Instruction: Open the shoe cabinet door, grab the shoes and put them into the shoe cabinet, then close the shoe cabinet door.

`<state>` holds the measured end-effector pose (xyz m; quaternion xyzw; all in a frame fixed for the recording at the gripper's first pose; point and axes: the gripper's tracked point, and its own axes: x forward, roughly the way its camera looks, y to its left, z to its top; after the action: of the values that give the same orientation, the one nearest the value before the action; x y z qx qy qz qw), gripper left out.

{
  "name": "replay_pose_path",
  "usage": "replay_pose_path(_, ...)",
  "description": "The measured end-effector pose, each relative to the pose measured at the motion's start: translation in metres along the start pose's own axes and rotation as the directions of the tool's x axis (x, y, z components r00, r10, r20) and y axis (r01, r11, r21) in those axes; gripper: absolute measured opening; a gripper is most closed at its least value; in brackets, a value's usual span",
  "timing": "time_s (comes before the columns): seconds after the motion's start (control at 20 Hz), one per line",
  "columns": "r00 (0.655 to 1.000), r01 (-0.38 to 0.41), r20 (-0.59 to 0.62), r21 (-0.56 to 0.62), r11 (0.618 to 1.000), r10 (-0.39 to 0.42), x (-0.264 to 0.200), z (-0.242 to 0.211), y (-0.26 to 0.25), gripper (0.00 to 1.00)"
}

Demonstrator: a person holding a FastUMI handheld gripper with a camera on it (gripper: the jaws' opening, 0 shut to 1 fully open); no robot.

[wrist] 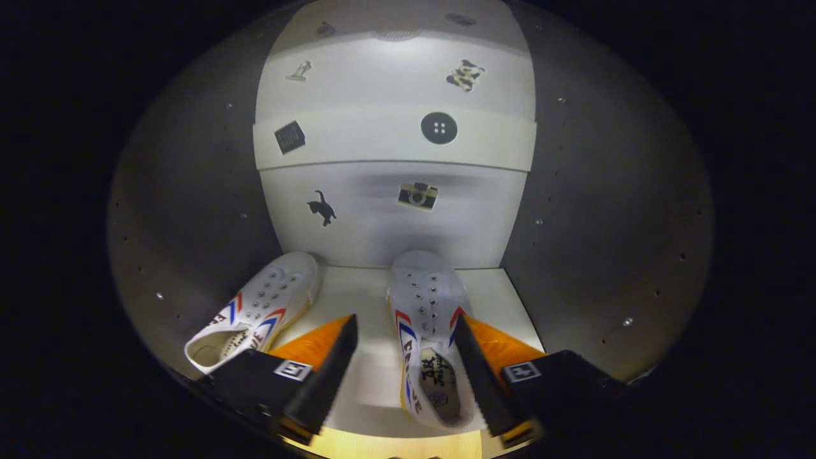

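- Looking into the open cabinet (191, 210), the tongs (404, 331) stand apart, with nothing clamped between them.
- Two white canvas shoes sit on the cabinet's pale shelf (357, 293), toes towards the back panel (395, 210), which carries small stickers.
- The right shoe (426, 319) lies between the fingers, close along the inner edge of the right one; whether that finger touches it I cannot tell. The other finger is clear of it.
- The left shoe (255, 312) lies just beyond and outside the left finger, angled with its toe turned inward, apart from its mate.
- Both shoes appear to be already inside, so my judgement is that the placing step is done or nearly so, and the door has yet to be closed.
- Handling, as a judgement: these look light, with soft canvas uppers that give under pressure and a firmer rubber sole and toe cap. No laces show in the eyelets, so the throat is loose.
- A good hold would be across the sides near the heel collar, or one finger inside the opening and one outside the wall; the smooth toe cap looks more likely to slip.
- Squeezing the upper alone would fold it, so the shoe may sag or swing.
- If nudging is needed, pushing at the heel should slide it easily on the smooth shelf.
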<state>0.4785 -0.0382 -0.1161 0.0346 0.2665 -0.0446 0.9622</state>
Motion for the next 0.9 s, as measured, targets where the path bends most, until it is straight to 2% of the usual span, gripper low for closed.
replay_pose_path(0.05,0.999,-0.002,0.038,-0.011,1.000,0.002,-0.016,0.006,-0.002,1.00)
replay_pose_path(0.3,0.971,0.009,0.239,-0.081,0.997,0.011,-0.133,0.010,0.005,0.99)
replay_pose_path(0.5,0.910,-0.024,0.409,-0.108,0.994,0.066,-0.237,-0.011,0.027,0.99)
replay_pose_path(0.65,0.884,-0.002,0.462,-0.132,0.991,0.064,-0.304,-0.045,0.028,0.97)
replay_pose_path(0.9,0.873,-0.042,0.479,-0.122,0.992,0.096,-0.392,-0.098,0.021,0.97)
